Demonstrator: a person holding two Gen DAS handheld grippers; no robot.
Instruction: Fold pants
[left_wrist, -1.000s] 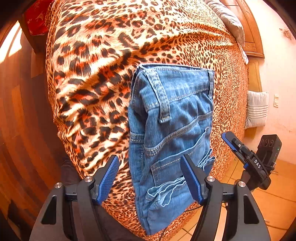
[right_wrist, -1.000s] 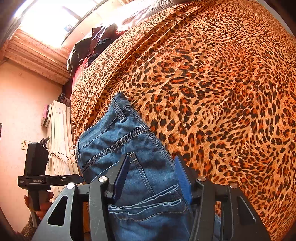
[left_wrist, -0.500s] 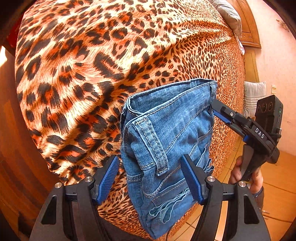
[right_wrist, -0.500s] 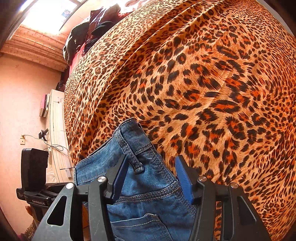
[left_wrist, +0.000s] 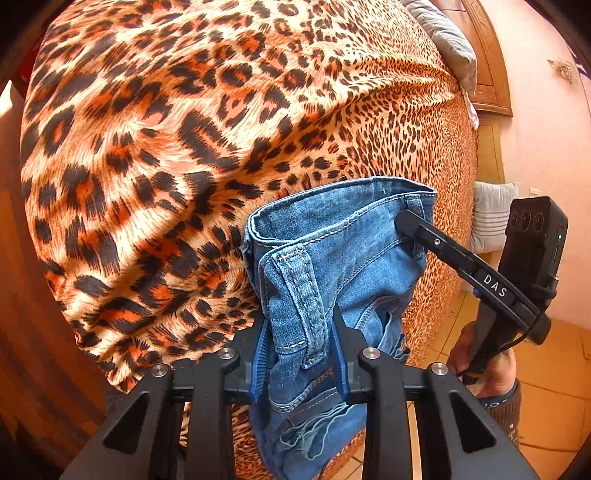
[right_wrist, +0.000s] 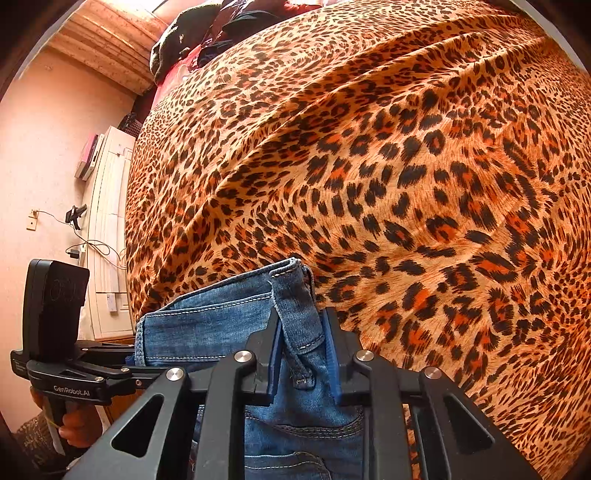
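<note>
The jeans (left_wrist: 343, 266) lie bunched at the near edge of the bed (left_wrist: 155, 155), waistband up on the leopard-print bedspread and the lower part hanging over the edge toward the floor.

The left claw (left_wrist: 301, 354) is closing on the waistband corner with a belt loop (left_wrist: 299, 295) between its blue pads, which already press the denim. To do this well, it should bite through all layers under the loop, not the loop alone, or the corner may slip once lifted.

The right claw (right_wrist: 304, 358) is likewise closing on the opposite waistband corner, the denim and its belt loop (right_wrist: 299, 332) squeezed between the pads. I judge the step to be securing both corners before a lift. Both grips should settle fully first; then raise the two corners level and together, keeping the waistband taut between them so the legs fall straight.
</note>
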